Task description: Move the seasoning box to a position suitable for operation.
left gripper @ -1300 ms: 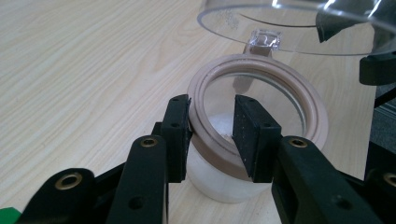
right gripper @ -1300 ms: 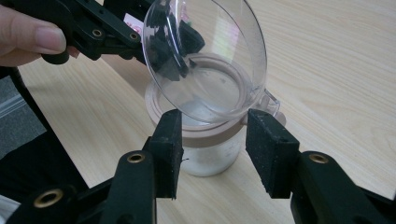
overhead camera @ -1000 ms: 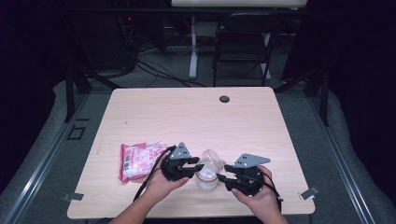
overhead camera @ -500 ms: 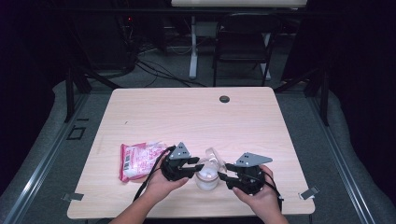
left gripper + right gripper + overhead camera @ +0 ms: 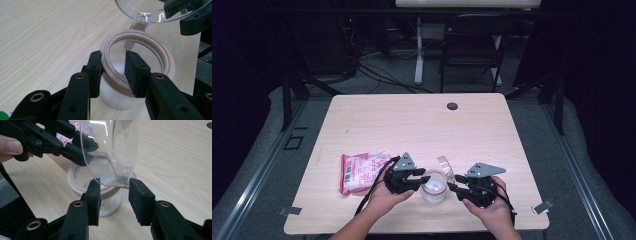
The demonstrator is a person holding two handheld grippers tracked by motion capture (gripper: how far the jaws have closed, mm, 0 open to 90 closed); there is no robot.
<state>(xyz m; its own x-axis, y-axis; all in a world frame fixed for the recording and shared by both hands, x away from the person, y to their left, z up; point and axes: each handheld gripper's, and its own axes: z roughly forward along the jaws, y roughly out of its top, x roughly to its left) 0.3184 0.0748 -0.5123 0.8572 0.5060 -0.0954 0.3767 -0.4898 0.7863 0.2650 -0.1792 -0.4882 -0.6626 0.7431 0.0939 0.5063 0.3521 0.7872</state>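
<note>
A clear jar (image 5: 433, 189) with a tan rim (image 5: 165, 58) stands near the table's front edge, white stuff at its bottom. Its hinged clear lid (image 5: 445, 165) stands tipped open. My left gripper (image 5: 424, 179) is shut on the near rim, one pad outside (image 5: 96, 67) and one inside the jar. My right gripper (image 5: 113, 191) has just been closing. The lid's lower edge (image 5: 110, 150) sits between its jaws, and the pads stand off it on both sides. The left gripper (image 5: 90, 150) also shows across the jar in the right gripper view.
A pink snack packet (image 5: 359, 171) lies just left of the left hand. A black grommet (image 5: 452, 106) sits in the light wood table (image 5: 412, 125) near its far edge. A folding chair (image 5: 472, 45) and cables stand beyond the table.
The right gripper's jaws have drawn a little closer around the open lid. Both hands and the jar stay where they were.
</note>
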